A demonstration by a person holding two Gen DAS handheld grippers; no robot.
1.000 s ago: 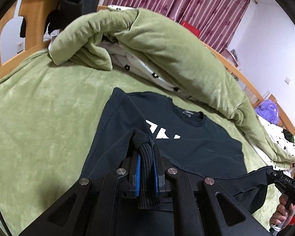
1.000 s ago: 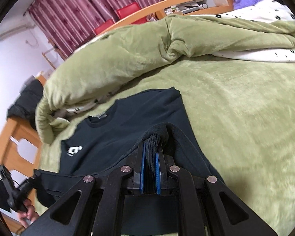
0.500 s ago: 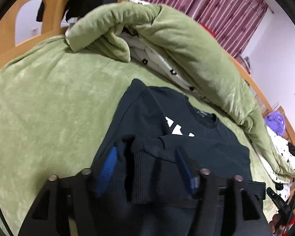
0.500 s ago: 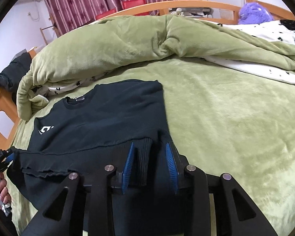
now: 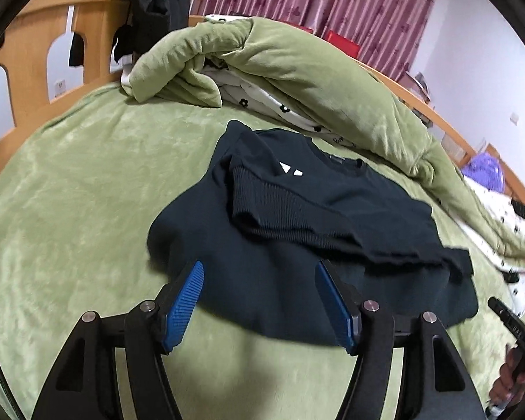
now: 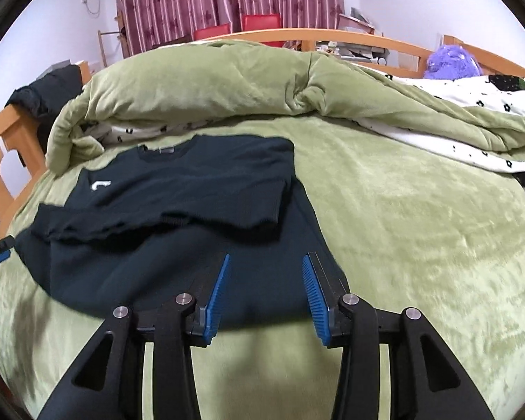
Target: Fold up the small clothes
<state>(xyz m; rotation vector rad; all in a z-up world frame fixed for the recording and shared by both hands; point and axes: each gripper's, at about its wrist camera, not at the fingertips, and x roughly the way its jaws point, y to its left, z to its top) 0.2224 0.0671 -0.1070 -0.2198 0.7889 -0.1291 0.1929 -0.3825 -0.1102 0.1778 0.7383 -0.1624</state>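
A dark sweatshirt [image 5: 297, 231] with a white chest print lies on the green bed cover, its ribbed hem [image 5: 280, 206] folded up over the chest. It also shows in the right wrist view [image 6: 178, 217], with the hem [image 6: 199, 217] lying across the middle. My left gripper [image 5: 259, 280] is open and empty, just above the near folded edge on the left side. My right gripper [image 6: 266, 273] is open and empty, above the near edge on the right side. The right gripper's tip shows at the left view's right edge [image 5: 507, 318].
A bunched green quilt [image 5: 297, 66] with a white flowered lining lies behind the sweatshirt. A wooden headboard [image 5: 28, 42] with dark clothes draped on it stands at the left. A purple plush toy [image 6: 451, 63] sits at the far right. Green bed cover [image 6: 420, 210] spreads around the sweatshirt.
Both grippers let go of the ribbed hem, opened and drew back toward me. The hem now lies folded over the sweatshirt's chest.
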